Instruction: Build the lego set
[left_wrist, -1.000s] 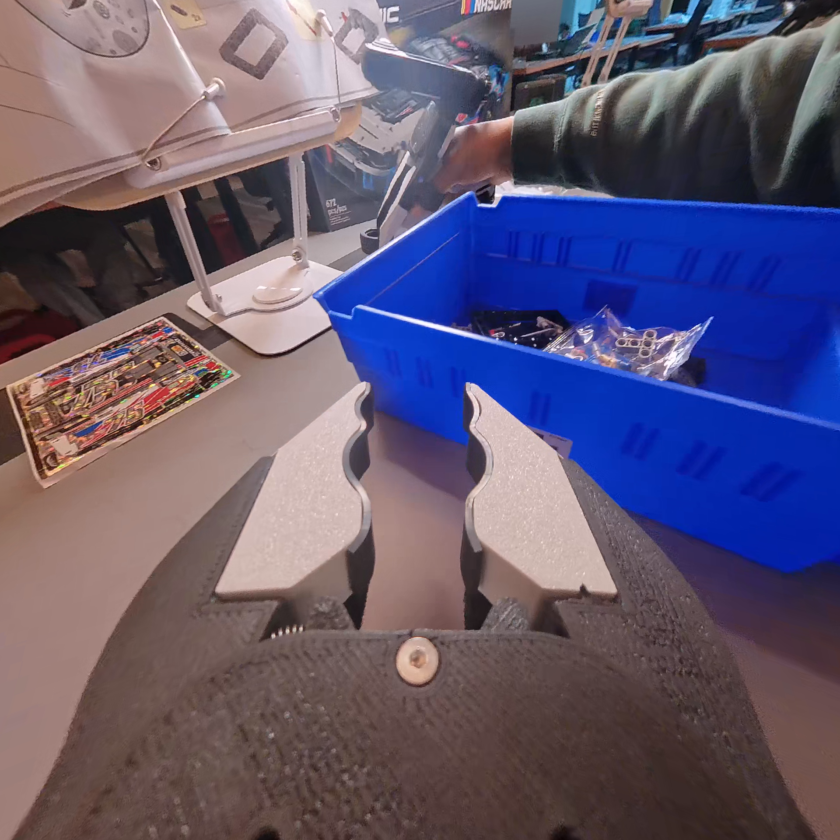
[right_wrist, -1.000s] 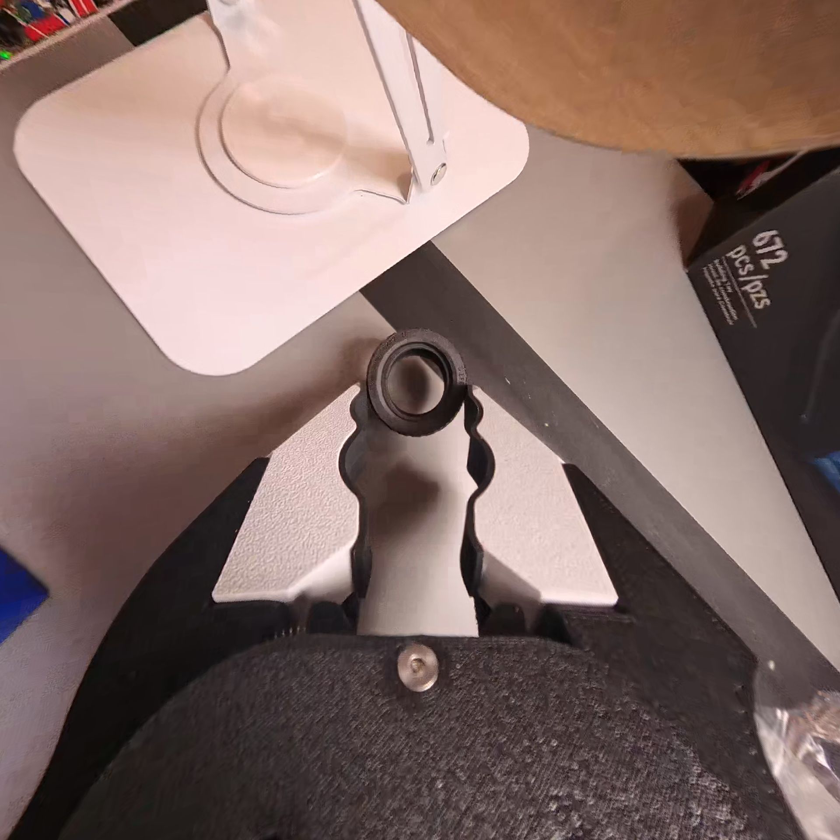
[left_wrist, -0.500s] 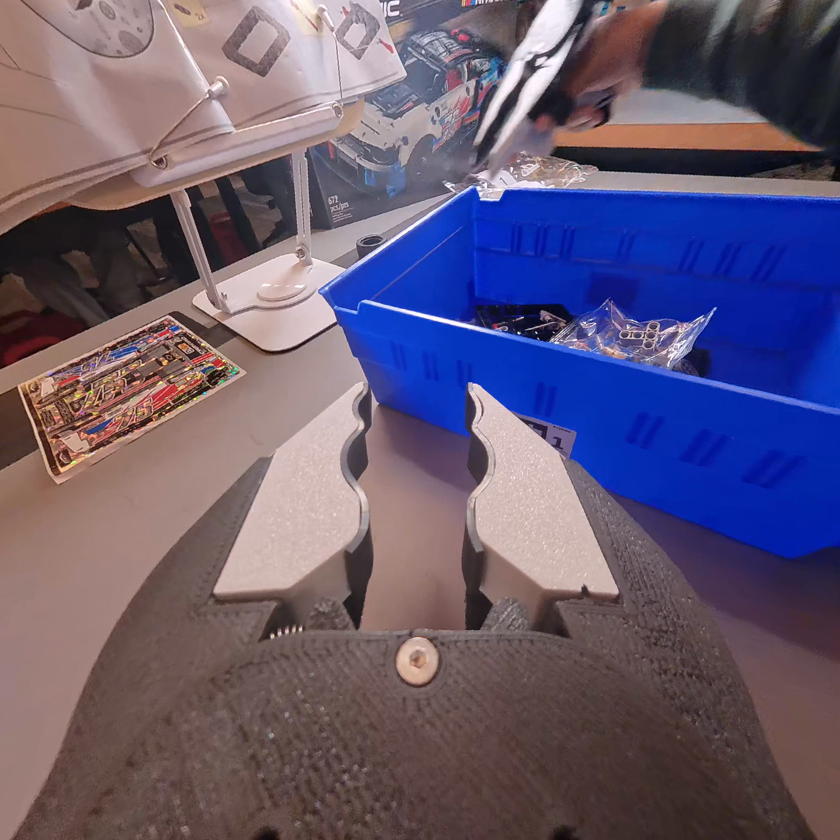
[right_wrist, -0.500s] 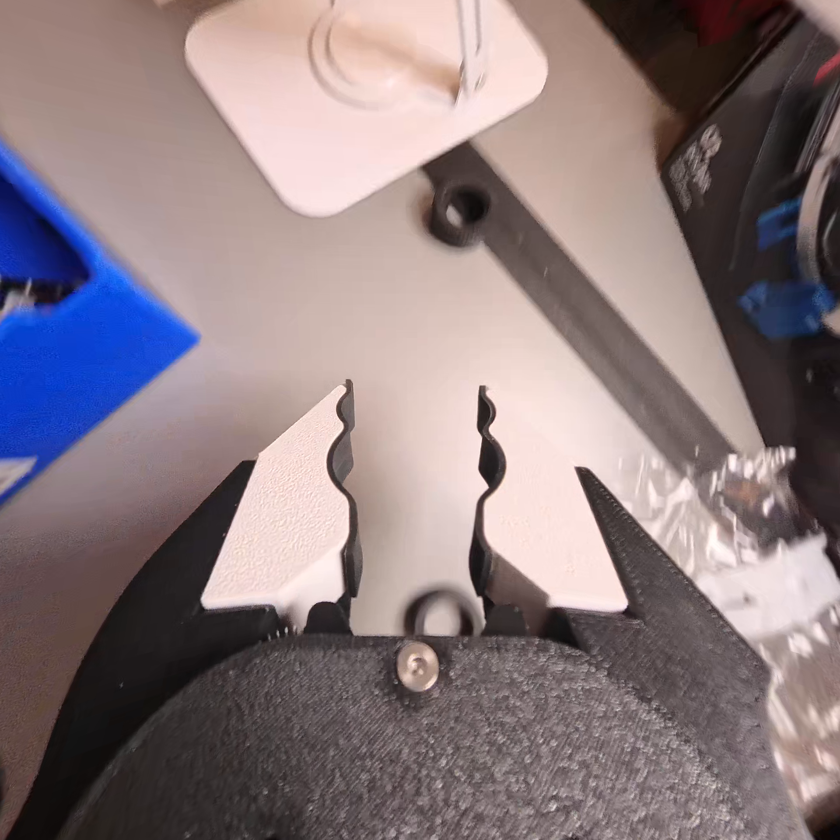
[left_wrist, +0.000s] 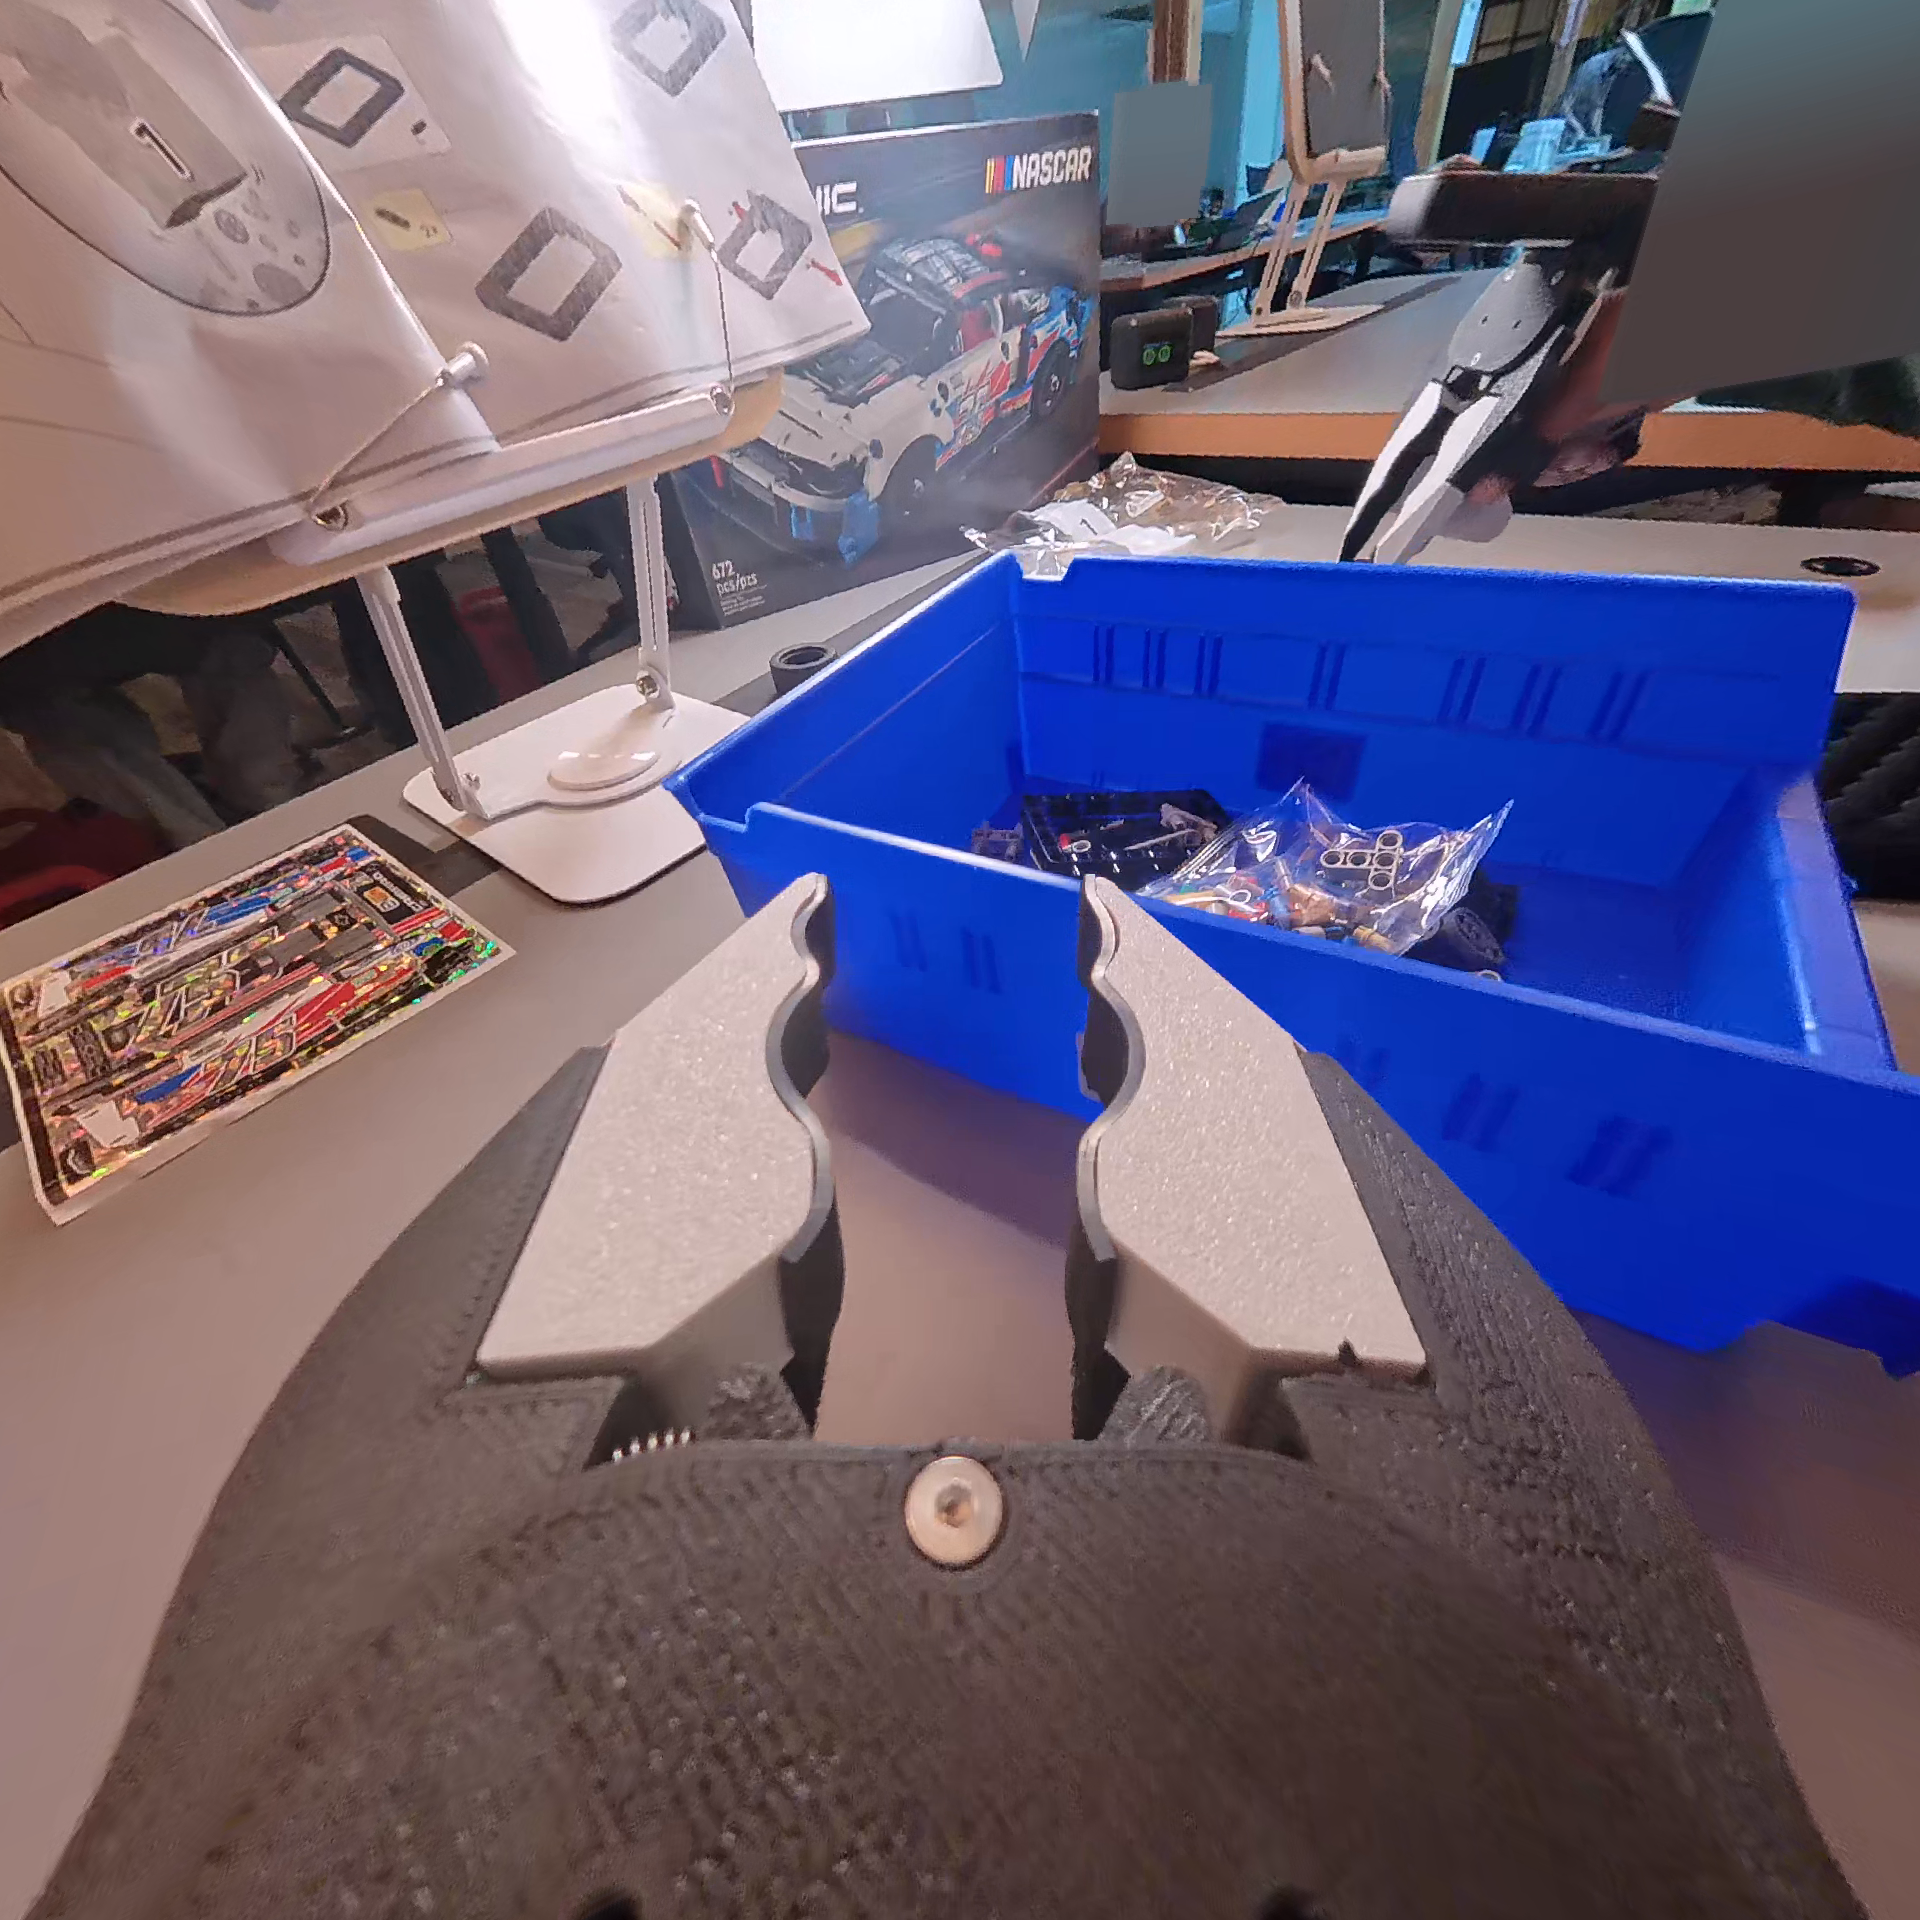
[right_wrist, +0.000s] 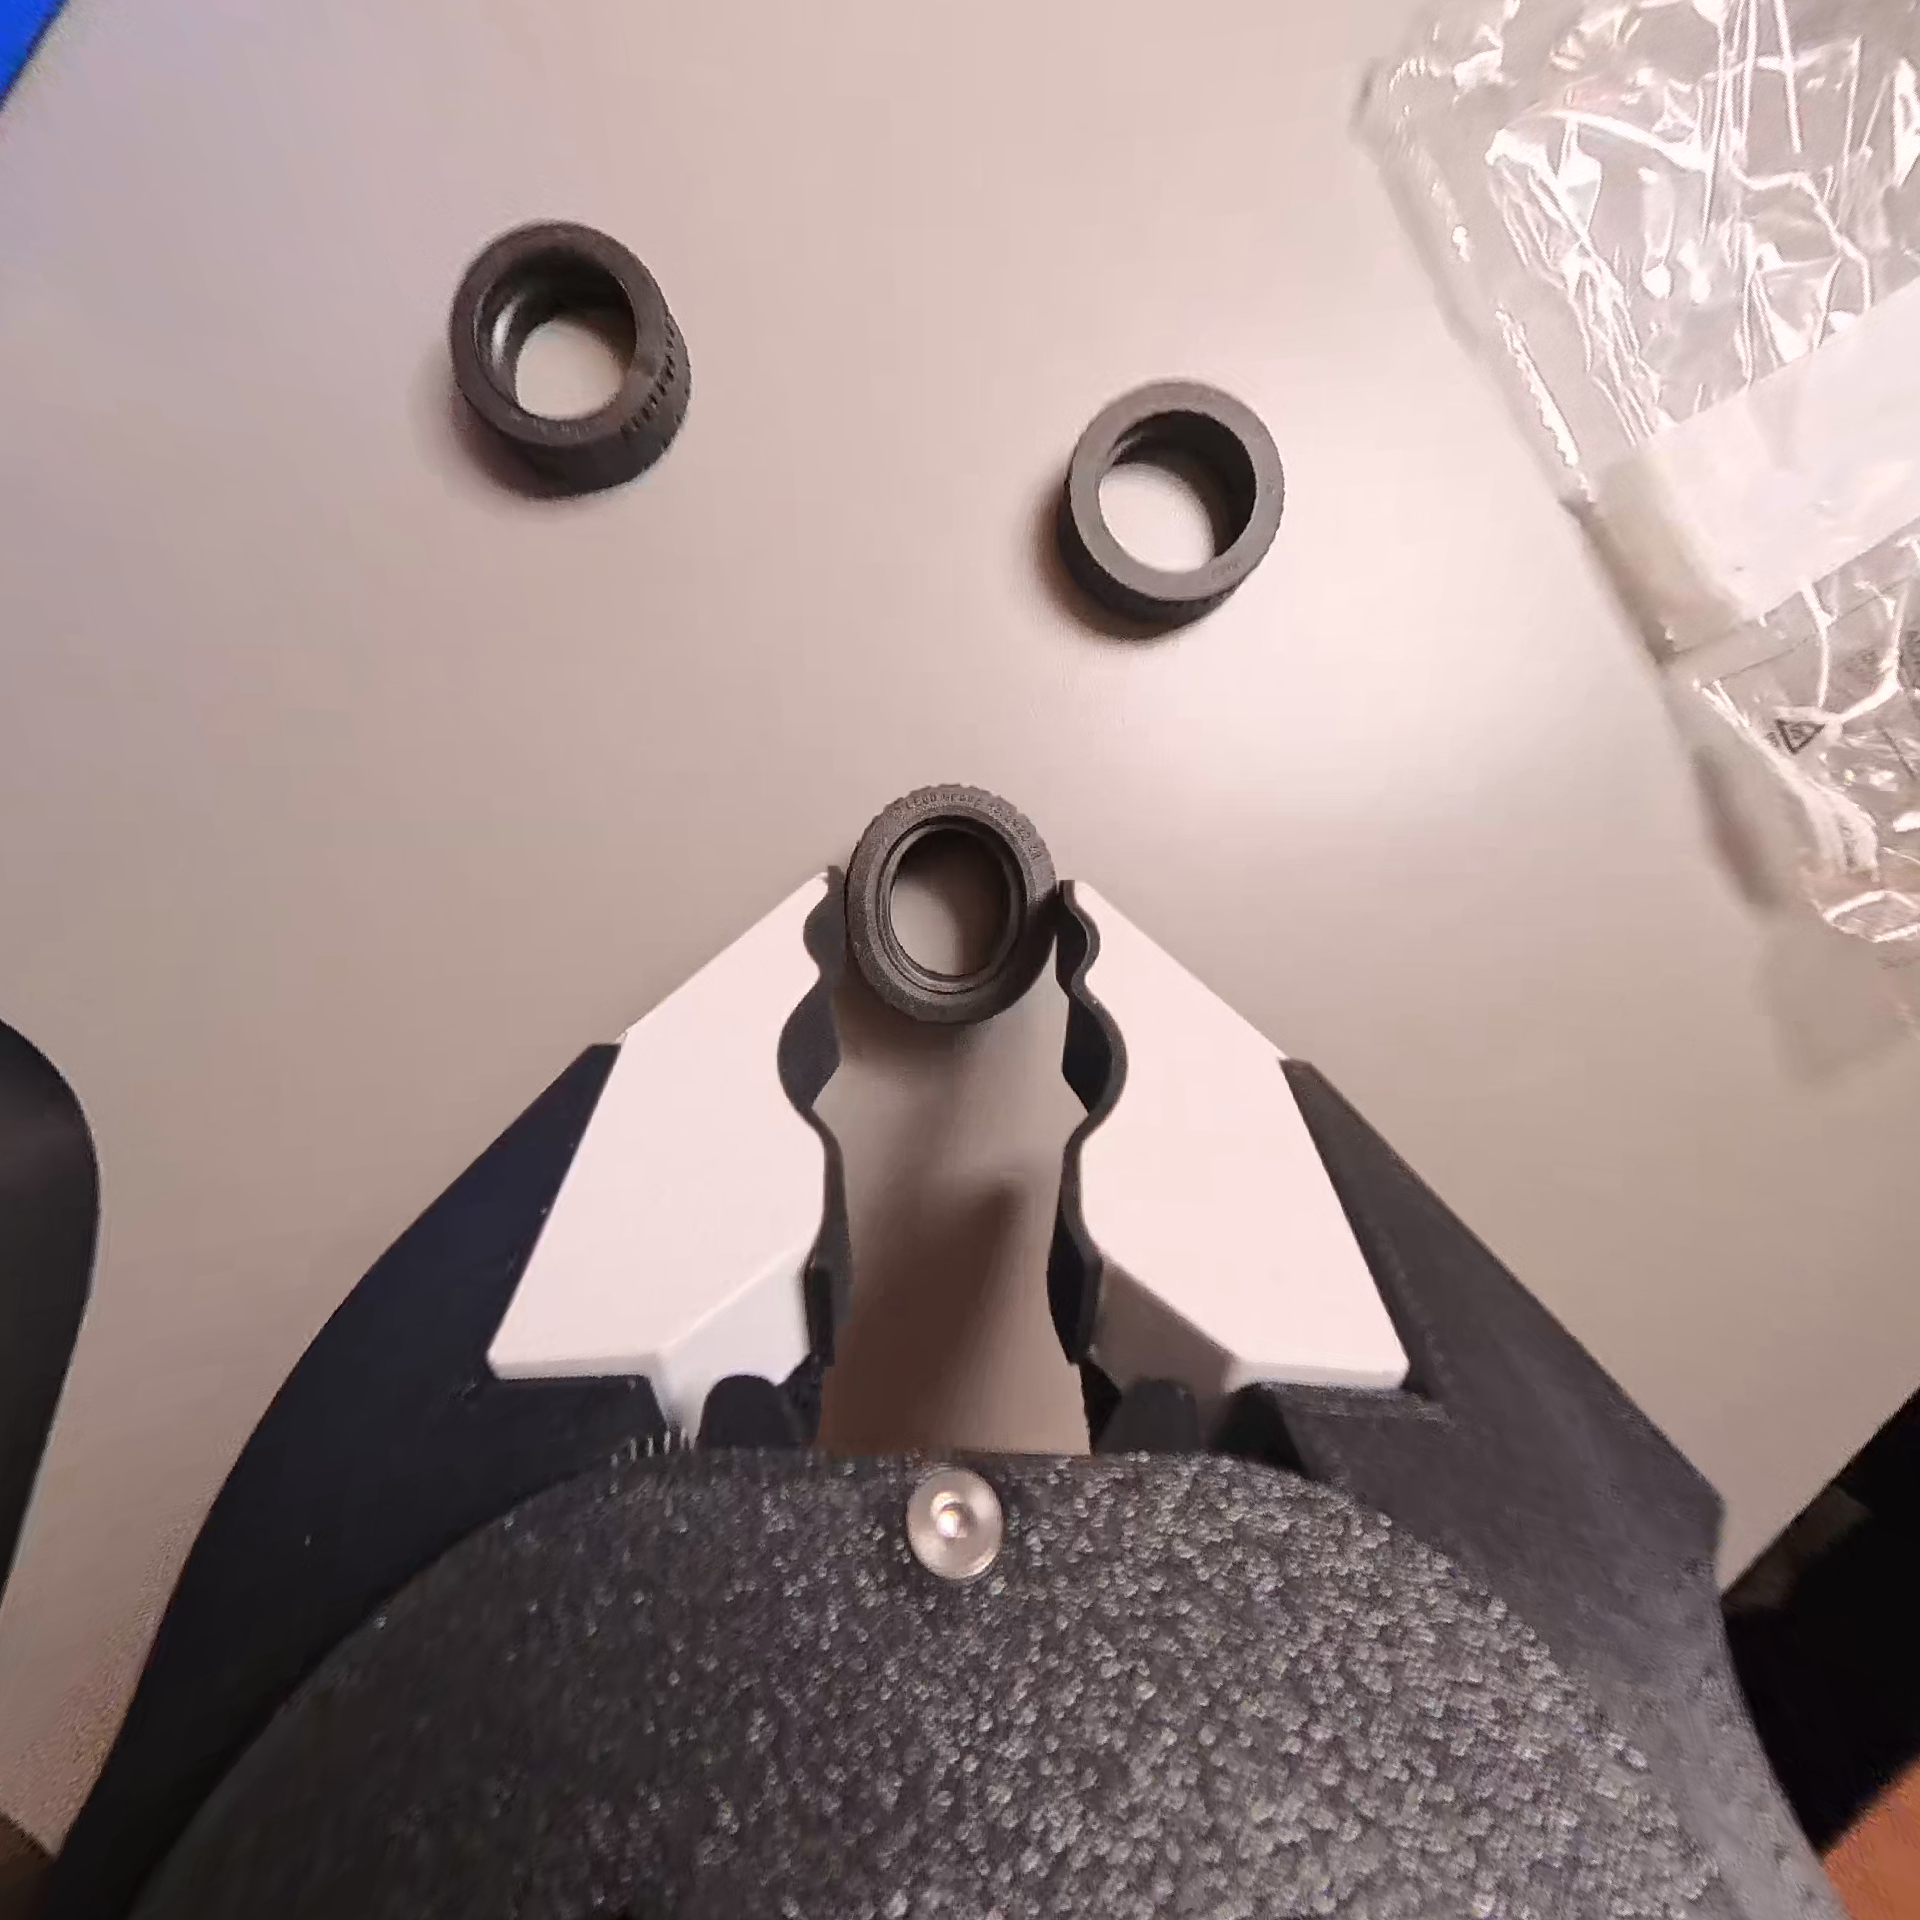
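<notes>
Left gripper: low, level, pointing forward; fingers parted, nothing between them. Right gripper: pointing steeply down; fingertips set either side of small black tyre, left tip touching, right tip touching or just beside; grip not certain. Right gripper also visible far right in left wrist view, tips downward.

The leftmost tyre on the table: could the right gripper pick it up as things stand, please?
Probably not yet: the way to the leftmost tyre is bare table, but the right gripper looks shut on the nearest tyre.
</notes>
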